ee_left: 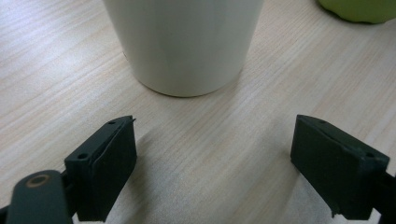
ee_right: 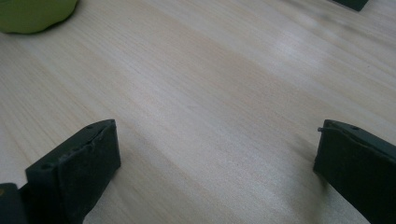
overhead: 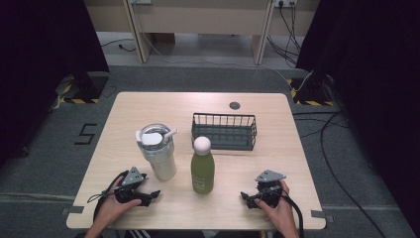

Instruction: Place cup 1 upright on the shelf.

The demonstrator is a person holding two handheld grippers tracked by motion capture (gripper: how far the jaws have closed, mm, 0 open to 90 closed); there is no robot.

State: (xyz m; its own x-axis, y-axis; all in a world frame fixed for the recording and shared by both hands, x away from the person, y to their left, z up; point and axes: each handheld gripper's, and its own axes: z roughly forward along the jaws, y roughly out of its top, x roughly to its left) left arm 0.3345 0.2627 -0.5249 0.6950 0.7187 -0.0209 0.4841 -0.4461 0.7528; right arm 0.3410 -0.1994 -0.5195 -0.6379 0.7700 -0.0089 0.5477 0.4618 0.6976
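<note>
Both pairs of jaws stand wide apart with nothing between them: you have not yet begun.

Your left gripper (overhead: pixel 148 196) faces the tumbler (overhead: pixel 158 151) at its 12 o'clock, near; next, judge a straight advance around its base. Your right gripper (overhead: pixel 250 198) rests apart, bottle (overhead: pixel 202 166) at 10 o'clock. Both gripper views cut off each vessel's top.

Grey carpet floor (overhead: pixel 44 163) around light wooden table (overhead: pixel 148 106); black curtains (overhead: pixel 39 39) flank it; cables (overhead: pixel 341 148) right of table
</note>
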